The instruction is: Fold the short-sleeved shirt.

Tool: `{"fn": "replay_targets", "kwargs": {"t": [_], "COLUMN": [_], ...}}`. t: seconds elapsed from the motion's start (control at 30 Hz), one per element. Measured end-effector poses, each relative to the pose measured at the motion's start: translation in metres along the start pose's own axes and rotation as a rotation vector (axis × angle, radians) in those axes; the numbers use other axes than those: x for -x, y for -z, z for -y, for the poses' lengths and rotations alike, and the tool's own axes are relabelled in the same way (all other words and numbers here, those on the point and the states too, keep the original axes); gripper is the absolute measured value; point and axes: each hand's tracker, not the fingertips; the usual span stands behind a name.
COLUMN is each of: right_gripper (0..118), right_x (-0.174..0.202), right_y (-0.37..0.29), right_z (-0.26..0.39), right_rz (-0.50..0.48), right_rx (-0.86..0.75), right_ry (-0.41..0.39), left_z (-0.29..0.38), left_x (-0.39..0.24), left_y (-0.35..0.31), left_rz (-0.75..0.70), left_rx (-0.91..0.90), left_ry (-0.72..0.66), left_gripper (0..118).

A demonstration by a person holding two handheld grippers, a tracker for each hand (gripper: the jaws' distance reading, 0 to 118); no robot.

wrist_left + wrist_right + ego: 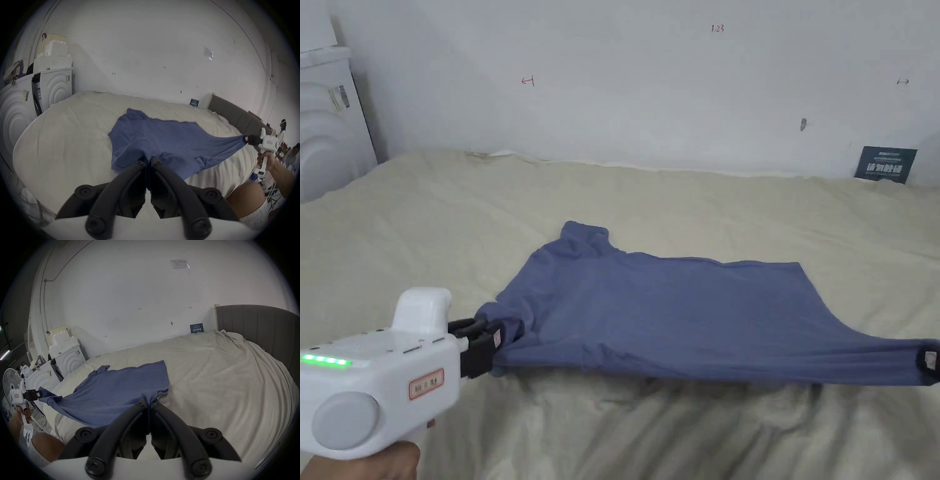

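Shirt [675, 306], blue, short-sleeved: pinched at both ends and stretched between your two grippers above the near edge of the bed [456, 212]. Your left gripper [487, 340] has its fingers [142, 164] pressed together on the bunched fabric at the sleeve-and-shoulder end; in the left gripper view the cloth disappears straight into the slit between them. Your right gripper [928, 361] has its fingers [155, 405] likewise pinching the hem-end corner, with fabric drawn down into the gap in the right gripper view. The near edge of the shirt runs taut between the two grips and hangs clear of the bedding, casting a shadow beneath it. The far part, including the far sleeve [584, 237], lies flat on the cream bedcover. Your left hand [362, 461] holds the white gripper body low at the left of the head view. Beyond the bed: a white wall [650, 81], white appliances [55, 87] at the left, and a dark headboard [259, 324] at the right.
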Motion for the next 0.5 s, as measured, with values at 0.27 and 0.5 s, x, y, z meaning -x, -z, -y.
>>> {"fn": "replay_targets", "kwargs": {"t": [0.27, 0.5], "right_gripper": [3, 3], "right_x": [-0.006, -0.012], "right_y": [-0.004, 0.006], "right_z": [0.057, 0.086], "right_rz": [0.062, 0.108], "right_rx": [0.128, 0.207], "right_ry": [-0.043, -0.101], "left_z": [0.069, 0.103], "left_x": [0.004, -0.002], "left_y": [0.010, 0.026], "left_rz": [-0.048, -0.088], "left_rx": [0.163, 0.276], "left_ry": [-0.018, -0.015], "left_gripper": [4, 5]}}
